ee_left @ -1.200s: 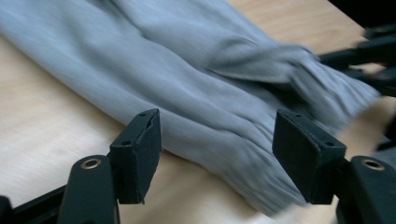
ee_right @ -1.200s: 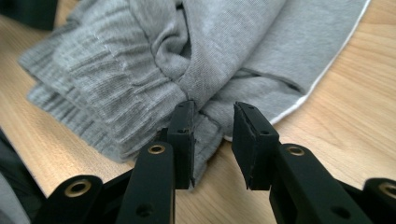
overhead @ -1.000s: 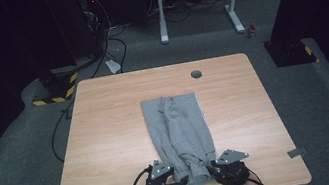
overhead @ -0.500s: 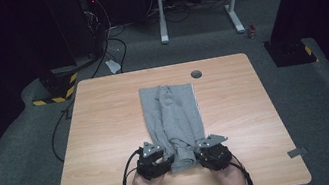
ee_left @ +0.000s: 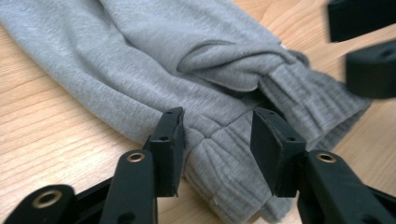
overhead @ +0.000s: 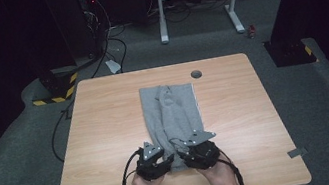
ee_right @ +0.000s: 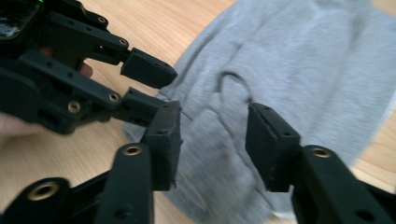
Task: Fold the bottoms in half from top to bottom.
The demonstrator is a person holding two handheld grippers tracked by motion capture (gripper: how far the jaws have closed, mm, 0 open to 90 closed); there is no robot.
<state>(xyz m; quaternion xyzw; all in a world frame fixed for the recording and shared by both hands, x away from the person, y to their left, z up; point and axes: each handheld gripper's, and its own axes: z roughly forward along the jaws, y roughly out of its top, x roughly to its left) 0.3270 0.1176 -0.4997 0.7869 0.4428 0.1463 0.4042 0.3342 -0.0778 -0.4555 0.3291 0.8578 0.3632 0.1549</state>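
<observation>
Two claws forward, one garment

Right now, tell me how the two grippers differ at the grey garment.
The left gripper straddles a ribbed cuff at the near edge of the garment, while the right gripper hangs over plain fabric. In the high view the left sits nearer the garment's left side, the right nearer its right. Both are open, gripping nothing.

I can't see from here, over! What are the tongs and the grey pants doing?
Left tongs open, astride a ribbed cuff. Right tongs open over the grey pants. Pants flat on table. Nothing in the way.
</observation>
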